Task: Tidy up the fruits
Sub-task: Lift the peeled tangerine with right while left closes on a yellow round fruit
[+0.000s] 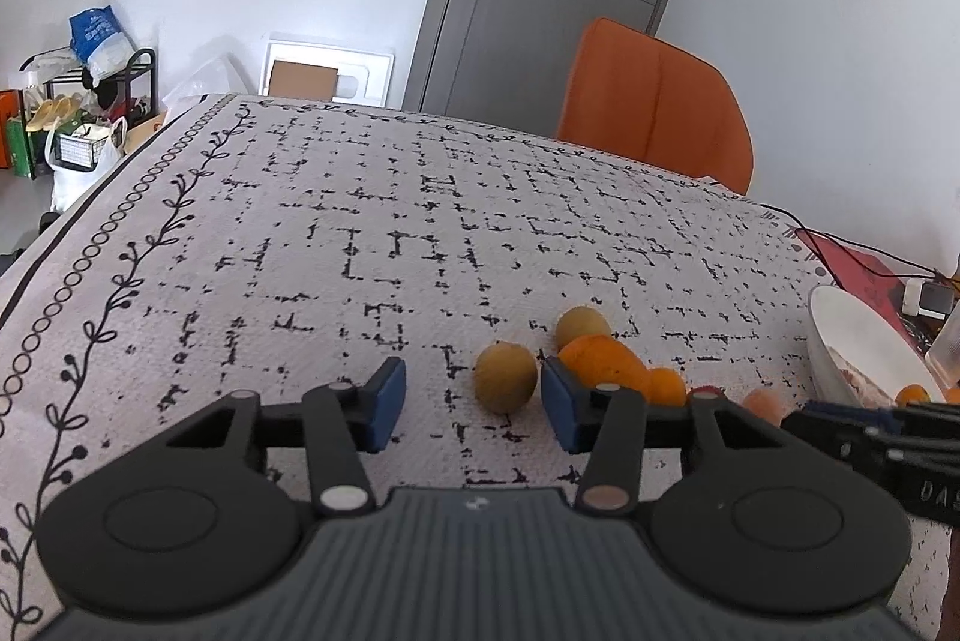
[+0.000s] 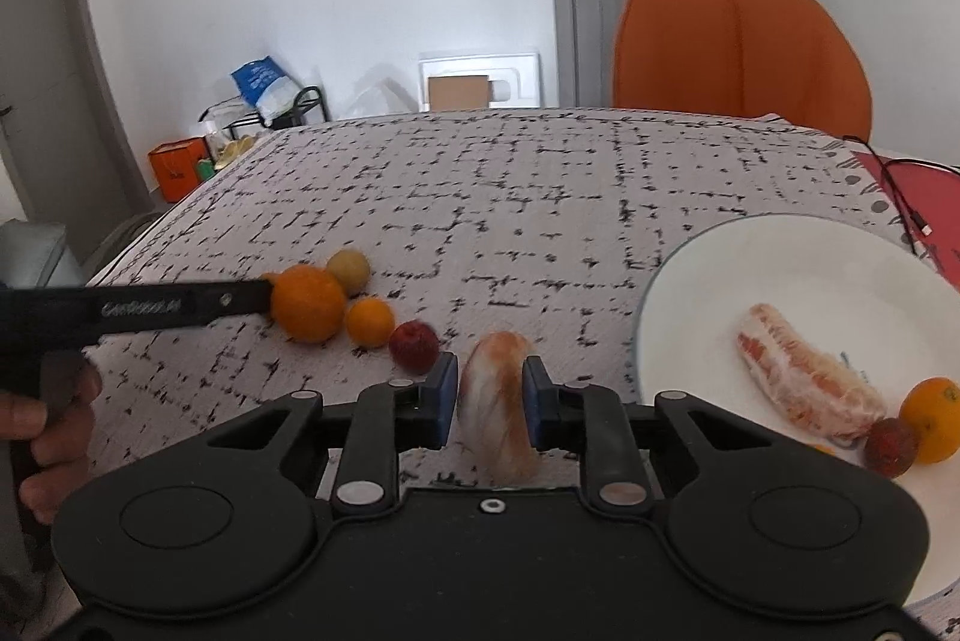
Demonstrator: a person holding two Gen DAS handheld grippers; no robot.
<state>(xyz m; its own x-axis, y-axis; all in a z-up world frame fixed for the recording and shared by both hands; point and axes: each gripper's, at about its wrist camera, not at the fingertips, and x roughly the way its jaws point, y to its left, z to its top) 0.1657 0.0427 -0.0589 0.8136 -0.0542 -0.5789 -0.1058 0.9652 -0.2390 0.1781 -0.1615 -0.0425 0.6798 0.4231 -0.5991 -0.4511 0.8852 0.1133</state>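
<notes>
My right gripper (image 2: pixel 491 395) is shut on a peeled pomelo segment (image 2: pixel 498 401) just above the cloth, left of the white plate (image 2: pixel 690 281). The plate holds another pomelo segment (image 2: pixel 804 377), a small orange (image 2: pixel 933 419) and a red lychee (image 2: pixel 891 446). On the cloth lie a big orange (image 2: pixel 307 303), a small orange (image 2: pixel 369 322), a red lychee (image 2: pixel 414 346) and a yellow-green fruit (image 2: pixel 348 269). My left gripper (image 1: pixel 474 404) is open, with a yellow-green fruit (image 1: pixel 506 377) just ahead between its fingertips, and the big orange (image 1: pixel 600 359) by its right finger.
An orange chair (image 2: pixel 738 53) stands at the table's far side. A red mat with black cables (image 2: pixel 918 203) lies at the right edge behind the plate. The patterned cloth (image 1: pixel 360 221) covers the table. The table's left edge drops to floor clutter.
</notes>
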